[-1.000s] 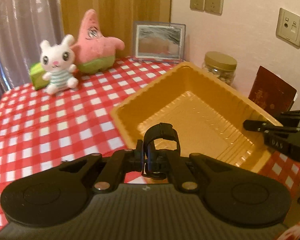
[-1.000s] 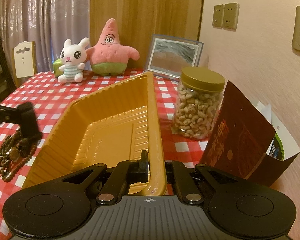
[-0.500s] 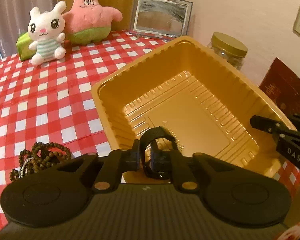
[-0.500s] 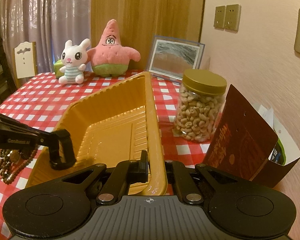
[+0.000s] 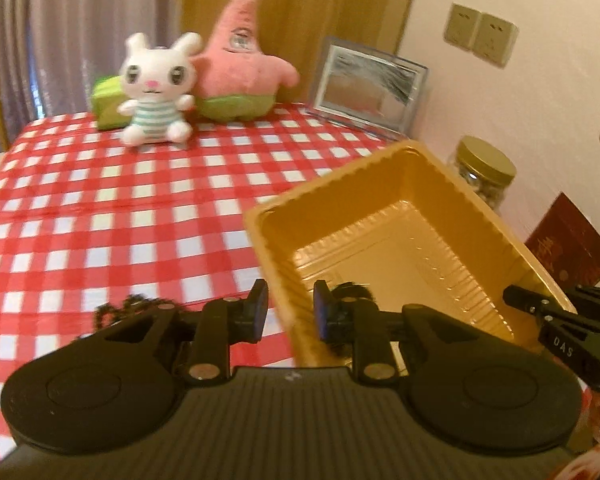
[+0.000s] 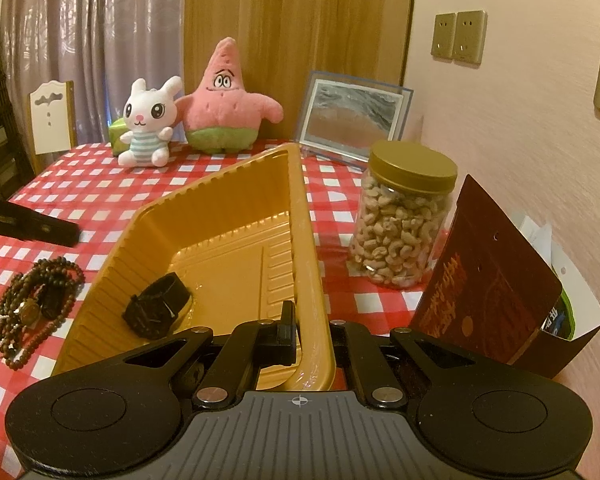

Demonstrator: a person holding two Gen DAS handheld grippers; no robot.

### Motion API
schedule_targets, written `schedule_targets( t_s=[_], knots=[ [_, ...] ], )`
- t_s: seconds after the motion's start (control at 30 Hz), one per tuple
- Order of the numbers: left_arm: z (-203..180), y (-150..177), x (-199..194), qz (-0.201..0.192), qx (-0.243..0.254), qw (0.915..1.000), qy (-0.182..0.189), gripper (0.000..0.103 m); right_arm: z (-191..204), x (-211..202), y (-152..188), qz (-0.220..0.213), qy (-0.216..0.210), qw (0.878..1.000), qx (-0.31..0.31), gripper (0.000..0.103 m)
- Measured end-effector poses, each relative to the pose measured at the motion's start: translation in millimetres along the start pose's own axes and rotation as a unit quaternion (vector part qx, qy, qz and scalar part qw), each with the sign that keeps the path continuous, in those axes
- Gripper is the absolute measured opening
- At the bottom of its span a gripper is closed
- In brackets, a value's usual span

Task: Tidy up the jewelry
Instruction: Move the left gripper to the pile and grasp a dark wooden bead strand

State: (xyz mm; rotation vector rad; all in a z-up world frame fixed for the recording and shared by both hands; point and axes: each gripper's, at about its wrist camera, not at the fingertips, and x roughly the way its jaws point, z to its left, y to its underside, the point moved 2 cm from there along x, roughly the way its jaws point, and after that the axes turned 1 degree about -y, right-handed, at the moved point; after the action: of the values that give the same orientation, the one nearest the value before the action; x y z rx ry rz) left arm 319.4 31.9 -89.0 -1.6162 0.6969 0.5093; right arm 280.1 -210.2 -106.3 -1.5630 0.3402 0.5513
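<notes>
Tray (image 6: pixel 220 216): gold plastic, tilted up on its near right corner so the floor slopes toward the left side; serves as the collecting bin for the jewelry.
Right gripper (image 6: pixel 311 330): clenched on the tray's near rim, 1 finger inside the wall and 1 outside; likely there to steady and tip the tray while the other hand loads it.
Left gripper (image 5: pixel 290 312): released, jaws just been opening, nothing between the pads (image 5: pixel 260 307); poised over the tray's near left edge, wall showing through the gap.
Watch (image 6: pixel 158 312): black, strap looped, lying on the tray floor against the ribbed left wall; in the left wrist view only a dark blur behind the right-hand pad. Placed, 1 item done by the look of it.
Beaded bracelets (image 6: pixel 32 300): dark wooden strands heaped on the checked tablecloth (image 5: pixel 100 220), just beside the tray's left wall, outside it; probably next to go in.
Bystanders: cashew jar (image 6: pixel 404 216), red envelope (image 6: pixel 488 280), plush toys at the far edge; no part in the sorting.
</notes>
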Motion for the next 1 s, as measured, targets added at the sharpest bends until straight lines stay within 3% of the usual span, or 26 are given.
schedule_targets(
  t_s=[0.27, 0.53, 0.73, 1.0],
  knots=[
    [59.2, 21.7, -35.6, 0.0, -0.043, 0.9966, -0.07, 0.024, -0.4, 0.6, -0.1, -0.001, 0.0, 1.0, -0.001, 0.004],
    [113.0, 63.1, -59.8, 0.034, -0.079, 0.986, -0.143, 0.025, 0.4, 5.9, -2.2, 0.003, 0.004, 1.0, -0.004, 0.004],
    [121.3, 81.4, -62.4, 0.046, -0.086, 0.9851, -0.142, 0.025, 4.1, 9.7, -5.0, 0.005, 0.007, 1.0, -0.007, 0.004],
    [105.6, 76.4, -52.4, 0.038, -0.049, 0.9931, -0.099, 0.025, 8.0, 11.9, -6.7, 0.006, 0.013, 1.0, -0.008, 0.004]
  ],
)
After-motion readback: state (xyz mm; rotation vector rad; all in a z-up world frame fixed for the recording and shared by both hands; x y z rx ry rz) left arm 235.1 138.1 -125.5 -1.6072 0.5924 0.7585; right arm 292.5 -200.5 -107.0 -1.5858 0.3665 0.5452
